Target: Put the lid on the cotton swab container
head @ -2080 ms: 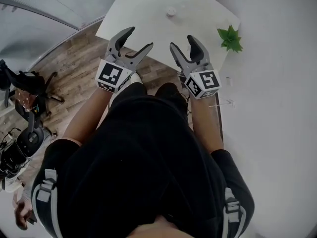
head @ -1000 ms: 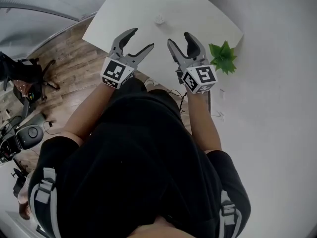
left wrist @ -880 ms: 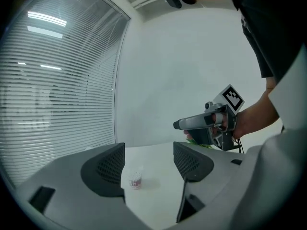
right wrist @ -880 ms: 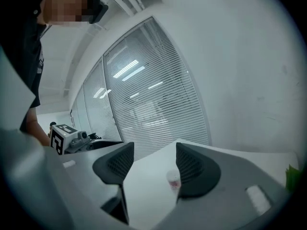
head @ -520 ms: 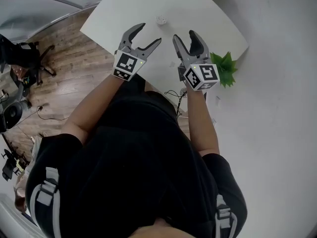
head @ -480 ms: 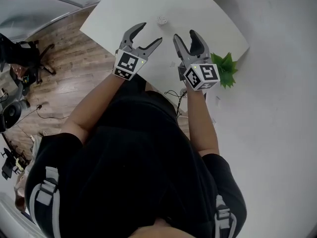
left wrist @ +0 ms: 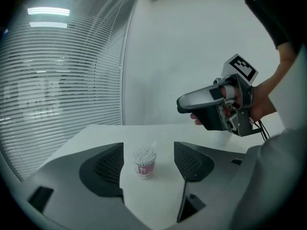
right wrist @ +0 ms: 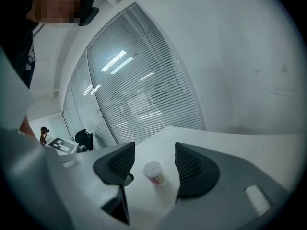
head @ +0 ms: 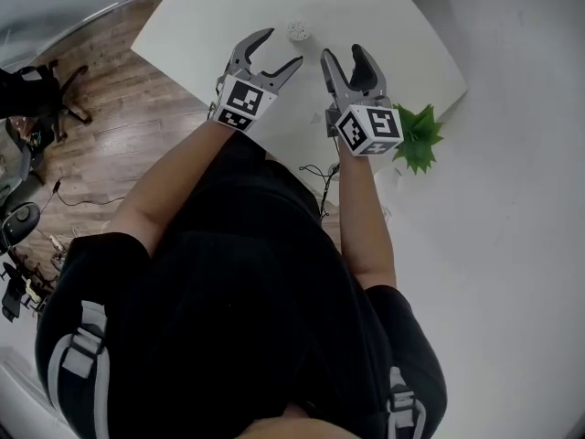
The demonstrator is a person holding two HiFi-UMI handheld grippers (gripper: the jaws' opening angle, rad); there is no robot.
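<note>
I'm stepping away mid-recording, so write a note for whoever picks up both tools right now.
Left tool: open, empty.
Right tool: open, jaws just closing a little, nothing between them.
Cotton swab container: upright on the white table, uncovered, ahead of both tools, untouched.
Lid: not visible in any view.
Done: nothing yet.
To do: find the lid, set it on the container.

No word, brand or number can be read at this moment. The cotton swab container (left wrist: 144,162), standing on the white worktop (head: 228,16), carries a reddish label (left wrist: 143,167) whose print is too small to make out. Black-and-white square markers, patterns rather than lettering, face up on the marker cube (head: 245,103) of the left tongs (head: 281,48) and on that of the right tongs (head: 343,53).
</note>
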